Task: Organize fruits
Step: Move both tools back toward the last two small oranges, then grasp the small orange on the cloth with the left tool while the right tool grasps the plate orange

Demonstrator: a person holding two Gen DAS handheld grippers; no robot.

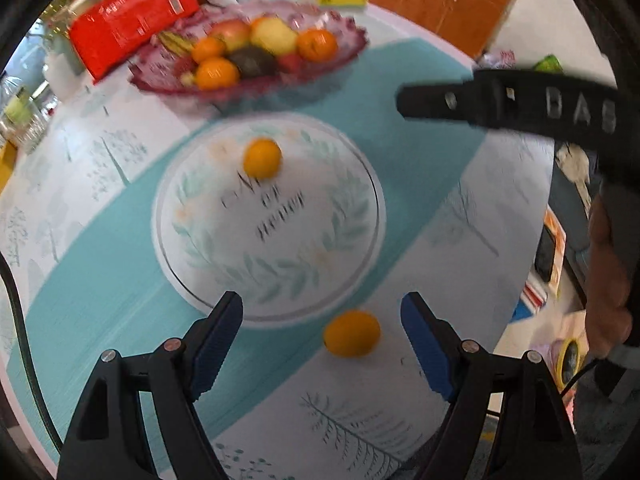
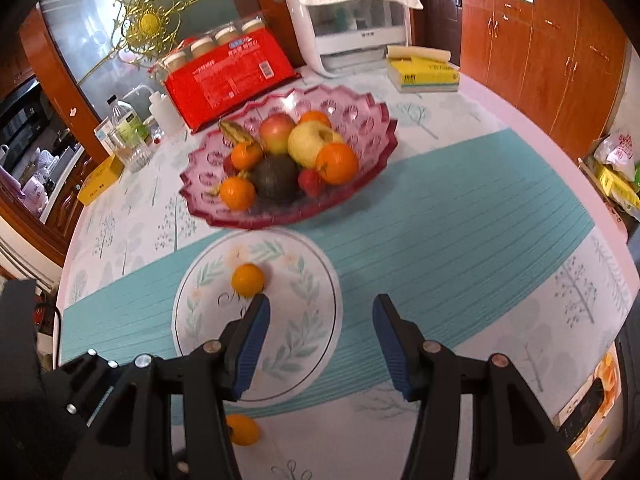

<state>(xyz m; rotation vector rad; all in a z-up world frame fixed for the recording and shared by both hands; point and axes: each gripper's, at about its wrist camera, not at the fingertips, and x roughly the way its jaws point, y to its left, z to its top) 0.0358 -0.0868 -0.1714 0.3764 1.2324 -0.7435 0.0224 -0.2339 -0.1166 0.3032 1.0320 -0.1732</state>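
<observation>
A white leaf-patterned plate [image 1: 340,248] [image 2: 304,340] lies on the tablecloth with one small orange [image 1: 262,159] [image 2: 247,279] on its far side. A second small orange [image 1: 351,333] [image 2: 243,429] lies on the cloth just off the plate's near rim. My left gripper [image 1: 322,344] is open and empty, its fingers either side of that loose orange. My right gripper [image 2: 320,344] is open and empty above the plate's right part; it shows as a black bar in the left wrist view [image 1: 500,100]. A pink glass bowl [image 1: 344,60] [image 2: 372,132] behind the plate holds several mixed fruits.
A red package [image 2: 232,76] of jars, a white appliance [image 2: 352,28], a yellow book [image 2: 428,74], bottles and a glass [image 2: 134,152] stand at the table's back. Wooden cabinets [image 2: 540,60] line the right side. The table edge [image 2: 624,232] curves at right.
</observation>
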